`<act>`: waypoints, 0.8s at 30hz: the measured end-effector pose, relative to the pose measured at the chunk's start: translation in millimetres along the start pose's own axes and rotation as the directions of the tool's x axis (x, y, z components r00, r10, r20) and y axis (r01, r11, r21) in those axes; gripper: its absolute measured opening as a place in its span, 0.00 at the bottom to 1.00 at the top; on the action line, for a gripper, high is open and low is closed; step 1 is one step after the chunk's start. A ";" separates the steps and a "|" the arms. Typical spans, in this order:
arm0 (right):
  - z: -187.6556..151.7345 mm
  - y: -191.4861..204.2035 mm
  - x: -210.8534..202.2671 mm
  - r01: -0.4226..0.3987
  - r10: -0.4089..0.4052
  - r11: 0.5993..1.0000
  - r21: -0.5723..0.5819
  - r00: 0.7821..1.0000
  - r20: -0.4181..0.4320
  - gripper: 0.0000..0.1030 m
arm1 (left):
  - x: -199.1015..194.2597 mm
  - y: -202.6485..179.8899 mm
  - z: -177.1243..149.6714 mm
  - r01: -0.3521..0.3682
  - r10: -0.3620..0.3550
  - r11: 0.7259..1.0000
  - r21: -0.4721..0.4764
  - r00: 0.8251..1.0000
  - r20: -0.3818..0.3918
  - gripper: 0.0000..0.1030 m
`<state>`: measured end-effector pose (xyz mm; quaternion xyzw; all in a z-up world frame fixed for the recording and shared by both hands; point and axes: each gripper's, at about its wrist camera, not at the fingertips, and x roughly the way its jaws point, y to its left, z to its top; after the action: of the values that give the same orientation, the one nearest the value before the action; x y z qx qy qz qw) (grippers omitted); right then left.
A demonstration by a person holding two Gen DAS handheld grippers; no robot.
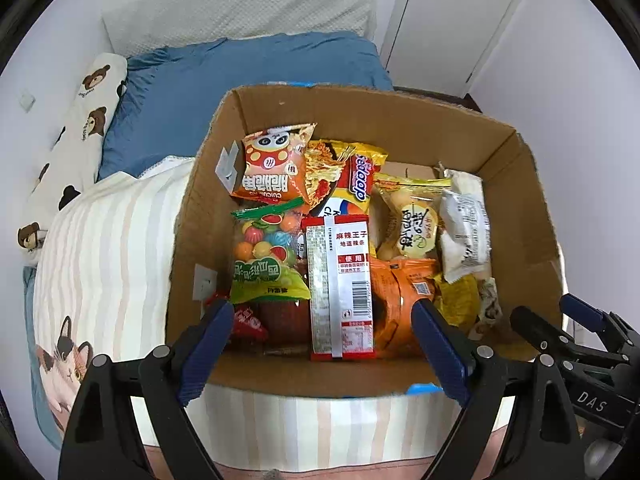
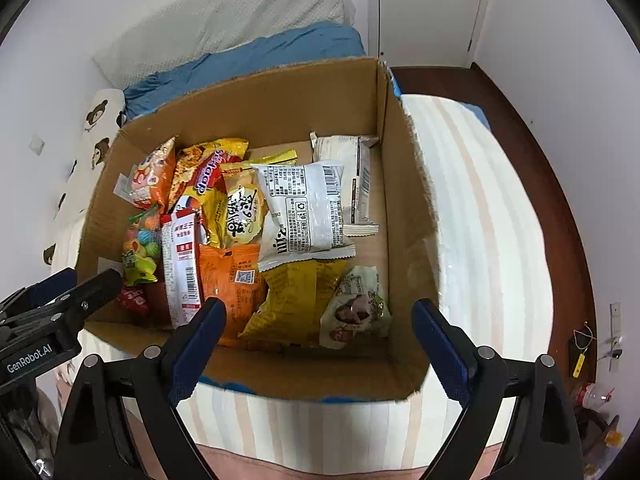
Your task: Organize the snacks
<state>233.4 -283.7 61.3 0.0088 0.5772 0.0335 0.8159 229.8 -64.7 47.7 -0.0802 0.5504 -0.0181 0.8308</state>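
- Your left gripper [image 1: 324, 316] hangs above the near end of the cardboard box [image 1: 400, 120], jaws spread wide, nothing between the blue pads and nothing touched.
- Your right gripper [image 2: 320, 312] hangs above the box's near right corner, jaws just as wide and likewise empty; one finger shows over the snacks, the other over the box's right wall.
- The box sits on a striped bedcover [image 2: 480, 220], open at the top, and every snack you can see is inside it.
- Along the left side, from far to near: an orange panda-face bag [image 1: 274, 164], a clear bag of coloured gummy candies [image 1: 266, 252] with a green label, and a small red packet [image 1: 250, 322] at the near wall.
- In the middle, a long red-and-white packet [image 1: 342, 288] lies on its back with the barcode up, overlapping an orange bag [image 1: 400, 300] to its right.
- Behind these lies a yellow noodle-print bag [image 1: 332, 168] with a red label.
- A yellow round-label bag [image 2: 244, 208] lies beside a white pouch [image 2: 304, 208] printed with black text, which rests on a yellow packet [image 2: 292, 300].
- A second white wrapper [image 2: 356, 176] lies by the right wall, and a small pale packet [image 2: 356, 308] sits in the near right corner.
- A blue pillow [image 1: 240, 80] and a bear-print cushion [image 1: 88, 120] lie beyond the box.
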 end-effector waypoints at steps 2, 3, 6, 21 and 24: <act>-4.4 0.2 -12.7 -0.002 0.002 1.000 -0.005 1.000 0.023 0.93 | -9.5 -1.1 -4.9 0.002 -0.002 1.000 -0.004 1.000 0.020 0.88; -7.9 0.8 -20.9 -0.004 0.005 1.000 -0.009 0.999 0.039 0.93 | -16.5 -2.1 -8.4 0.001 -0.001 1.000 -0.005 1.000 0.031 0.88; -22.7 1.5 -47.9 -0.001 0.002 1.000 -0.014 0.996 0.093 0.93 | -39.0 -4.4 -21.8 0.003 -0.002 1.000 -0.012 0.997 0.079 0.88; -118.8 8.7 -182.8 0.012 0.003 0.999 -0.046 0.952 0.306 0.97 | -162.0 -21.0 -113.6 -0.013 0.000 0.999 0.046 0.963 0.270 0.88; -135.4 9.8 -206.4 0.014 0.004 0.999 -0.051 0.942 0.337 0.97 | -181.2 -21.8 -127.5 -0.025 0.009 0.998 0.050 0.954 0.299 0.88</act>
<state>36.9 -290.6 210.9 -0.0085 0.4282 0.0448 0.9025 42.8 -79.3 167.6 -0.0550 0.4184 -0.0132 0.9065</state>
